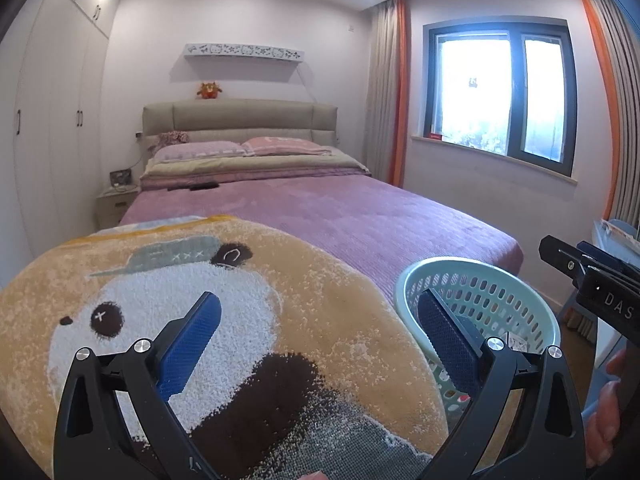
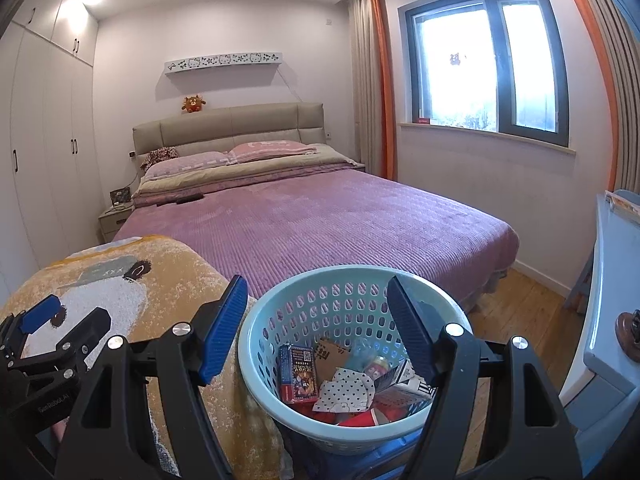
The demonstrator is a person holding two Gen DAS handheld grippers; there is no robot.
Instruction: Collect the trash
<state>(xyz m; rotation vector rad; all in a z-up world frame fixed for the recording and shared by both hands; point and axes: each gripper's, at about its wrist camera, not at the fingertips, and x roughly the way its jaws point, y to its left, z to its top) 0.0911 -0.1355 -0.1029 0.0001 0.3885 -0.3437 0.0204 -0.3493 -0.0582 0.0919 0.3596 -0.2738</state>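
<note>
A bed [image 2: 320, 216] with a padded beige headboard [image 2: 228, 126] carries a purple ribbed bedspread [image 1: 360, 216]. At its head lie two pink pillows [image 2: 240, 154] on folded blankets [image 2: 240, 174], and a dark flat object [image 2: 188, 199] rests on the spread just below them. A yellow panda blanket [image 1: 192, 320] covers the near left corner. A pale blue perforated basket [image 2: 256, 360] sits at the foot, beside the panda blanket; what it rests on is hidden. Wooden floor [image 2: 528, 308] shows to the right.

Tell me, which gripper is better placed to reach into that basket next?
Probably the right gripper: it hangs open directly over the basket. The left gripper, also open, faces the panda blanket beside it.
</note>
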